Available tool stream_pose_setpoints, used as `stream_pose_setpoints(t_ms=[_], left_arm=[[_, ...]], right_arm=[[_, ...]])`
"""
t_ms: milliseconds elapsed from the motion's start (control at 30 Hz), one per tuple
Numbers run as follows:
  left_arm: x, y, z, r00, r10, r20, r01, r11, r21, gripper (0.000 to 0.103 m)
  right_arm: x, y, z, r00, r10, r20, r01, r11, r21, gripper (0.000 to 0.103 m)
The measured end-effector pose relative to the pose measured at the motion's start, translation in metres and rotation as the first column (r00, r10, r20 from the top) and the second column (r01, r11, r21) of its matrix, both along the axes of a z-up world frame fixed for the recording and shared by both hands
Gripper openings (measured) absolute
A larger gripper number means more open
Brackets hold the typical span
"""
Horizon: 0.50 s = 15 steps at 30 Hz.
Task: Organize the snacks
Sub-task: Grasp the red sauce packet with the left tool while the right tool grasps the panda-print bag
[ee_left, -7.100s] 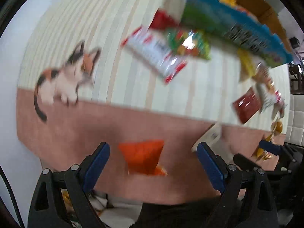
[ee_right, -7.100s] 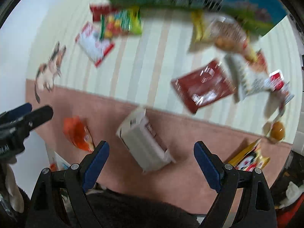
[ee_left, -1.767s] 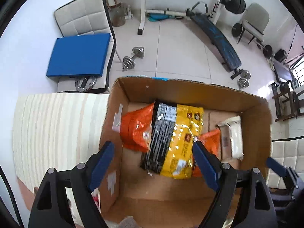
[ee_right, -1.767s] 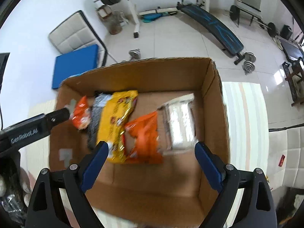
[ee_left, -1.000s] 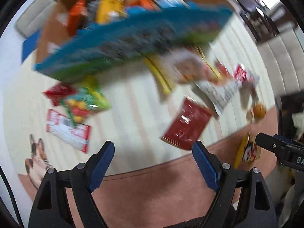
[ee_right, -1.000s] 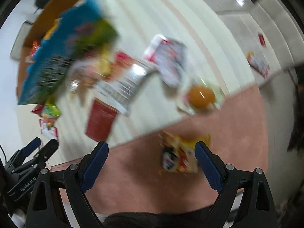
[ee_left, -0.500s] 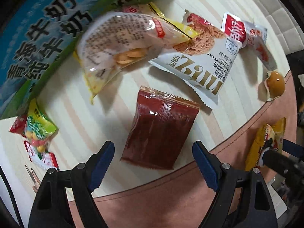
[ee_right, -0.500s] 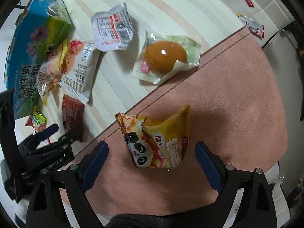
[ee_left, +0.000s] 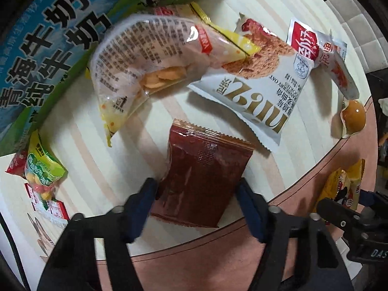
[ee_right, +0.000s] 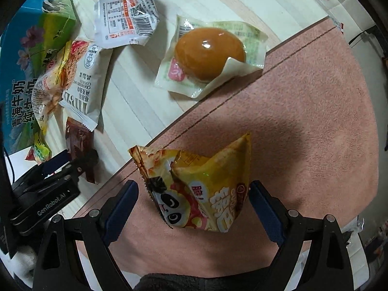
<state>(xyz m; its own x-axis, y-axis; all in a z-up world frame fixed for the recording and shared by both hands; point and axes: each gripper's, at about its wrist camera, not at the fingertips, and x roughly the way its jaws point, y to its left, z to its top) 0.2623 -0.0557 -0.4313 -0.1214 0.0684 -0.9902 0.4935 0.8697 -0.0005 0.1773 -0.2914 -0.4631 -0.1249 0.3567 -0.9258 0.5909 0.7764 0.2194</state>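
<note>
Snacks crowd your left gripper [ee_left: 196, 191]: its jaws are closing around the dark red packet [ee_left: 203, 177] on the striped mat [ee_left: 135, 160], seemingly touching its edges, with one white oat-cookie bag [ee_left: 262, 92] and one clear biscuit bag [ee_left: 150, 65] just beyond. Only your right wrist view shows the right gripper [ee_right: 191, 203] spread wide astride the yellow panda bag [ee_right: 201, 191] on the pink rug [ee_right: 303, 111], not pressing it, plus one wrapped bun [ee_right: 208, 53].

Cream striped mat [ee_left: 135, 169] with a pink border [ee_right: 303, 121]; white tiled floor [ee_left: 359, 24] beyond it
</note>
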Motion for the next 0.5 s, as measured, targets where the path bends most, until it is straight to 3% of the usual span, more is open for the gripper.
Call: stream_pose_setpoints(t_ms=[200, 267, 300, 500], left_arm=[[0.006, -0.013, 0.003, 1.000, 0.020, 0.003, -0.020, 1.000, 0.001, 0.057], [0.005, -0.012, 0.005, 0.999, 0.038, 0.000, -0.038, 0.999, -0.003, 0.056], [-0.001, -0.008, 0.006, 0.999, 0.043, -0.002, -0.043, 0.999, -0.005, 0.056], [-0.016, 0.011, 0.008, 0.997, 0.075, -0.008, -0.075, 0.997, -0.023, 0.055]], right_arm=[[0.002, 0.002, 0.001, 1.000, 0.029, -0.007, -0.029, 0.999, -0.029, 0.083], [0.005, 0.007, 0.005, 0.998, 0.060, -0.003, -0.060, 0.996, -0.059, 0.066], [0.008, 0.012, 0.005, 0.998, 0.066, -0.002, -0.066, 0.996, -0.063, 0.063], [0.011, 0.018, 0.012, 0.996, 0.087, 0.024, -0.085, 0.993, -0.077, 0.059]])
